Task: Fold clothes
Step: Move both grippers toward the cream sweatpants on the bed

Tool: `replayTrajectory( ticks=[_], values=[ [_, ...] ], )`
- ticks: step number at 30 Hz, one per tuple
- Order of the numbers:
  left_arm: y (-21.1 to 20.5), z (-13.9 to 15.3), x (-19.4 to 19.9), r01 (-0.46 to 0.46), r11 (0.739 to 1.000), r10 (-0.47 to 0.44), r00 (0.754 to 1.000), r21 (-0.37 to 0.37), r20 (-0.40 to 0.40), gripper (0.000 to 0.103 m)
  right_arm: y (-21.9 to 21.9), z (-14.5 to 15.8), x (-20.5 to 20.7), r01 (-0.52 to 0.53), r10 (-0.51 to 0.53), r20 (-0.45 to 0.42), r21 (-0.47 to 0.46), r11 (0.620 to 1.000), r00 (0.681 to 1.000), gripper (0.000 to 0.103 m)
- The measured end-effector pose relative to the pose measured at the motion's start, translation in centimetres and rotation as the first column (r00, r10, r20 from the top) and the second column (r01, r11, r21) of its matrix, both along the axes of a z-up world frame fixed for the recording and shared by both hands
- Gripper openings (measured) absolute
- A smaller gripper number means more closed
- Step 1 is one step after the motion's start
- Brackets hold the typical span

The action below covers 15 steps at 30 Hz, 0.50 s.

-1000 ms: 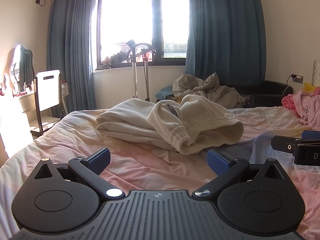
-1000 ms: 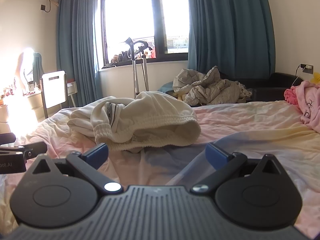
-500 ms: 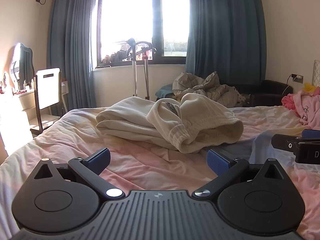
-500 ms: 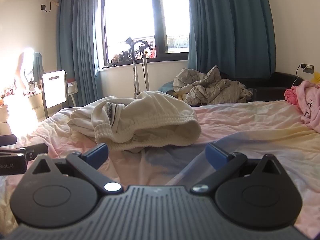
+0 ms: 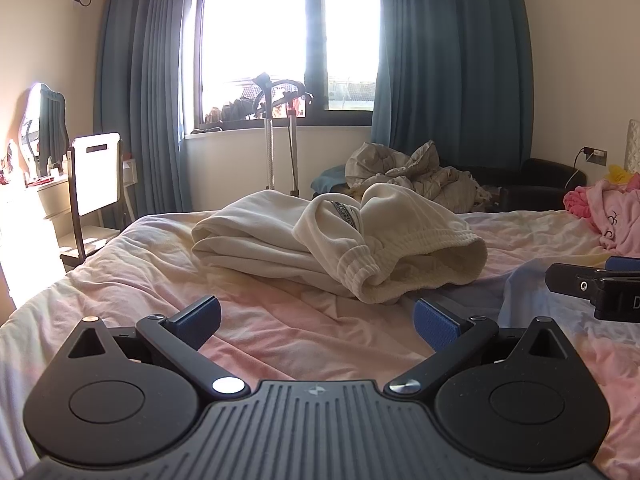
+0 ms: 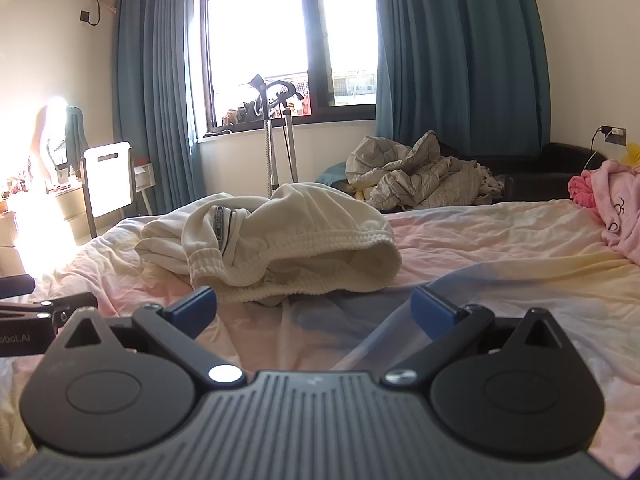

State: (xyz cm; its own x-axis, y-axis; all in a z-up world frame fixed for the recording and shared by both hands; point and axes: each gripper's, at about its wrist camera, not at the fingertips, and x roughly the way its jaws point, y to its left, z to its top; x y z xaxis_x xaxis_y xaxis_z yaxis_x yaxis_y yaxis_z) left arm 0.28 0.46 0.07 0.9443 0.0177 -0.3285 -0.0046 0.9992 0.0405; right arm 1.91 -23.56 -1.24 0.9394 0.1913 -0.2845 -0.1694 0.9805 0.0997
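Currently pre-grasp: both grippers sit low over the bed (image 5: 132,264), nothing held. Left gripper (image 5: 316,318) has its fingers (image 5: 198,316) spread wide and released; right gripper (image 6: 314,308) is the same, fingers (image 6: 434,306) apart and holding nothing. Target is the cream sweatpants (image 5: 340,248), bunched in a heap mid-bed just beyond both sets of fingertips, slightly left of centre from the right wrist view (image 6: 280,244). The elastic waistband opening (image 6: 332,260) gapes toward the near side, a ribbed cuff (image 5: 356,272) flops over the near edge, and the rest lies in rough layers to the left. My read: the fold hasn't started, and step one is spreading the heap flat. Next move probably calls for each gripper to pinch one side of the waistband or a cuff and pull apart to lay the legs out; the layers overlap, so grabbing a single layer rather than two is the tricky bit. Rumpled sheet could get pinched along with the fabric. Around: pink garment (image 6: 616,208) at the far right edge of the bed, well apart; grey quilt pile (image 6: 420,176) beyond the bed on a dark sofa; garment steamer stand (image 5: 280,136) under the window; white chair (image 5: 96,176) far left. None of it blocks the reach; the grippers sit side by side, so keep them from colliding.
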Motion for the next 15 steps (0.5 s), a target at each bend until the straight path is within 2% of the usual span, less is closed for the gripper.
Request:
replayTrajectory(
  ticks=[15],
  values=[
    [-0.38, -0.36, -0.07, -0.01, 1.0, 0.01, 1.0, 0.008, -0.011, 0.103, -0.25, 0.28, -0.06, 0.011, -0.011, 0.007, 0.011, 1.0, 1.0, 0.103]
  ],
)
